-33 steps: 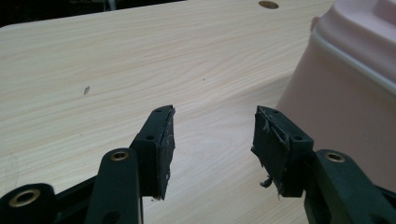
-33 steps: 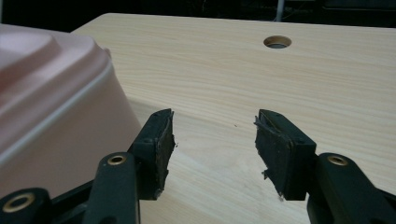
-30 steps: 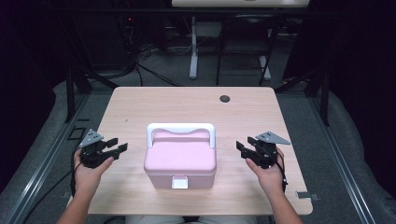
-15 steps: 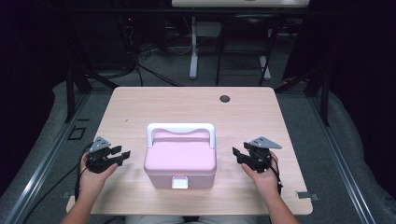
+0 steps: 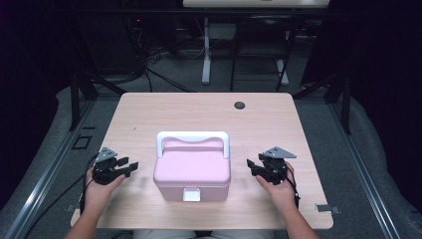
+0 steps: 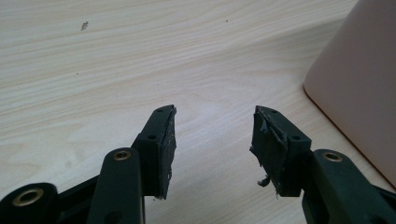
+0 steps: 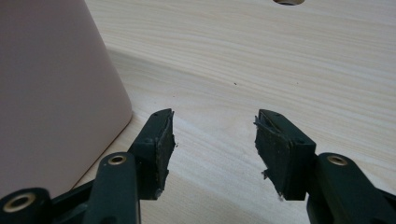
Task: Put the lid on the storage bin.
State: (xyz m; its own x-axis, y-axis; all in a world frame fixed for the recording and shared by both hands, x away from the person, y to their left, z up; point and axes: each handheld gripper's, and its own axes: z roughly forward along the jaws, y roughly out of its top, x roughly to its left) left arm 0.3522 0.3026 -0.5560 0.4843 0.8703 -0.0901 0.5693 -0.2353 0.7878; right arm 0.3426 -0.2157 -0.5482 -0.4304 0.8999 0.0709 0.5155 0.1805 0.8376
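Note:
A pink lidded box (image 5: 192,168) with a white carry handle (image 5: 193,136) and a white front latch (image 5: 191,194) sits at the middle of the wooden table (image 5: 199,114). My left gripper (image 5: 130,167) rests low on the table to the box's left, jaws open and empty, a small gap short of the box wall (image 6: 359,84). My right gripper (image 5: 251,167) is on the box's right side, also open with nothing between its fingers; the pink wall (image 7: 51,93) stands close beside its left jaw.
A round cable hole (image 5: 240,105) lies near the table's far edge. Beyond the table stand dark stand legs and cables on the floor. Bare wood stretches behind the box and out to both side edges.
Both grippers have drifted toward the near edge of the table and lowered, staying on either side of the box. The box has not moved.

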